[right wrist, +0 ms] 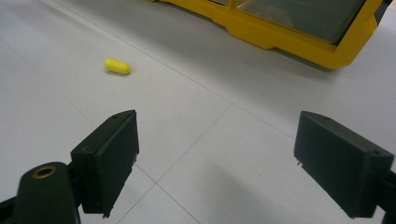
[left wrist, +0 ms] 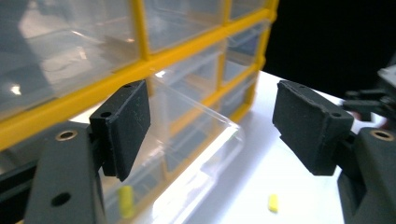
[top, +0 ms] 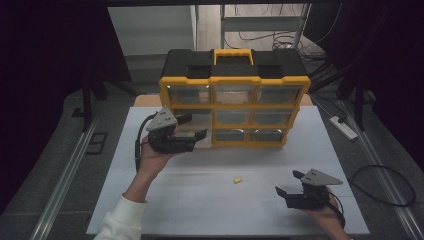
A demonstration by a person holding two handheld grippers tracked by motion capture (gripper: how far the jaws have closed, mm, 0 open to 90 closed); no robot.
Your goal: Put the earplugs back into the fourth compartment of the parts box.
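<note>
The left gripper (top: 192, 127) is held at the near left corner of the yellow organizer (top: 235, 111), which stands on the far half of the white table (top: 150, 200). Its jaws stand wide apart and hold nothing; in the left gripper view the clear drawer (left wrist: 196, 154) of the bottom left compartment is pulled out toward the near side and lies between and below the two jaws, not touched by either as far as I can see. One small yellow capsule (left wrist: 125, 201) seems to lie inside this drawer, seen through the clear plastic, though it is blurred. A second yellow capsule (top: 238, 180) lies on the bare table, in front of the organizer and well apart from it, between the two hands. The right gripper (top: 291, 184) hovers low over the near right part of the table, also with jaws wide apart and empty; in the right gripper view this capsule (right wrist: 117, 66) is ahead and to the left of its jaws, near but not between them. I judge that the step in hand is the collecting of the loose capsule into the opened drawer: the drawer is already out, the capsule is not yet picked. The next move calls for the right gripper to go forward and leftward until the capsule sits between the jaws, to close gently because the piece is small and round and may roll away, and then to carry it to the drawer, while the left gripper keeps clear of the drawer's opening.
</note>
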